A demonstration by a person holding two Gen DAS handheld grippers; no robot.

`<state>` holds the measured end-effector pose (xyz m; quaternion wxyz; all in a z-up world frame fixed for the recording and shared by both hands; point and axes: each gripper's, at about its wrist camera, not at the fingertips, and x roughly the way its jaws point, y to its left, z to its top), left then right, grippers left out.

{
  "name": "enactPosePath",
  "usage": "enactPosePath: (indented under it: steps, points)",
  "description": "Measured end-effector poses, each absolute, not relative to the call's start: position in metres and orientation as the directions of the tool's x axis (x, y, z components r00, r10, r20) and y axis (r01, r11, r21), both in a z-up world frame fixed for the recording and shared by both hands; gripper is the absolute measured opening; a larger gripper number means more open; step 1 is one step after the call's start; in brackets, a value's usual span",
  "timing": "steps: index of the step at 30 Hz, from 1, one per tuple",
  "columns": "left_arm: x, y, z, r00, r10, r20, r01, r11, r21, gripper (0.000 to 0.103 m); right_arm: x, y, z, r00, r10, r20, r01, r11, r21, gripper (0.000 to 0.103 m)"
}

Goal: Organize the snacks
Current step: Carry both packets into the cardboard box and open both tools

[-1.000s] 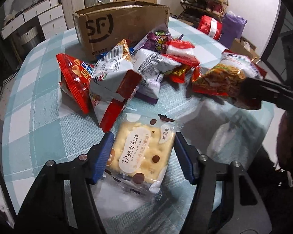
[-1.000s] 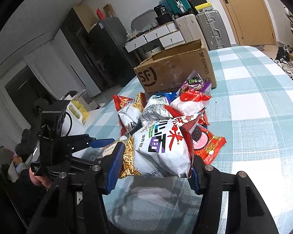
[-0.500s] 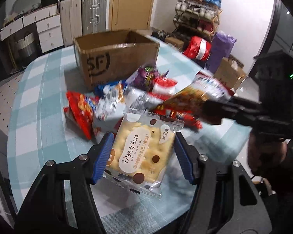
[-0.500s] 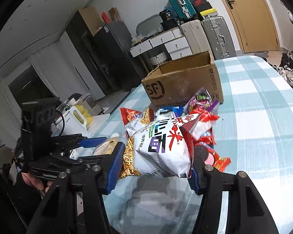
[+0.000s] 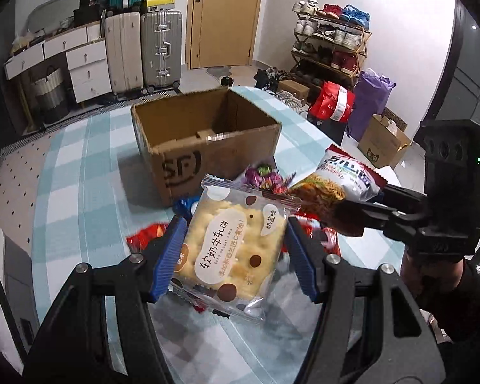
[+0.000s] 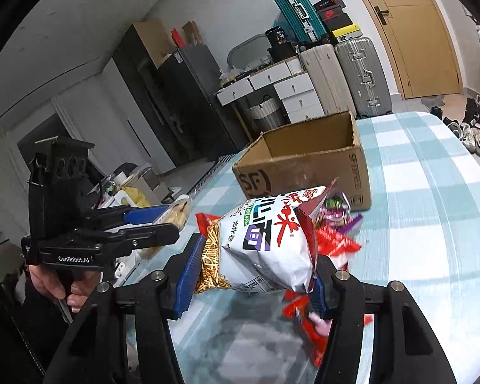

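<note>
My left gripper is shut on a clear packet of yellow crackers and holds it in the air in front of the open cardboard box. My right gripper is shut on a white and red noodle snack bag, also lifted; the bag shows in the left wrist view to the right of the crackers. The box stands open and looks empty. Loose snack packets lie on the table below, blurred.
The table has a teal and white checked cloth. Suitcases and drawers stand beyond it, a shoe rack at the back right. The left gripper shows in the right wrist view at the left.
Both grippers have risen from the pile with their packets and moved toward the box. The box's open inside now shows from above.
</note>
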<state>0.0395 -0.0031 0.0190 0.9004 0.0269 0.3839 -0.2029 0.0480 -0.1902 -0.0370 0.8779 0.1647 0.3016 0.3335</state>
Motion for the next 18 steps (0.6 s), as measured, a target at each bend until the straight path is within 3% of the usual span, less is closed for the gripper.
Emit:
enactPosePath:
  steps: [18]
  points:
    - [0.17,-0.02,0.075,0.651,-0.337,-0.68,0.387,0.918,-0.084,0.061,0.141,-0.186,0.003,0.605,0.681,-0.412,-0.493,0.727,0.477,0.058]
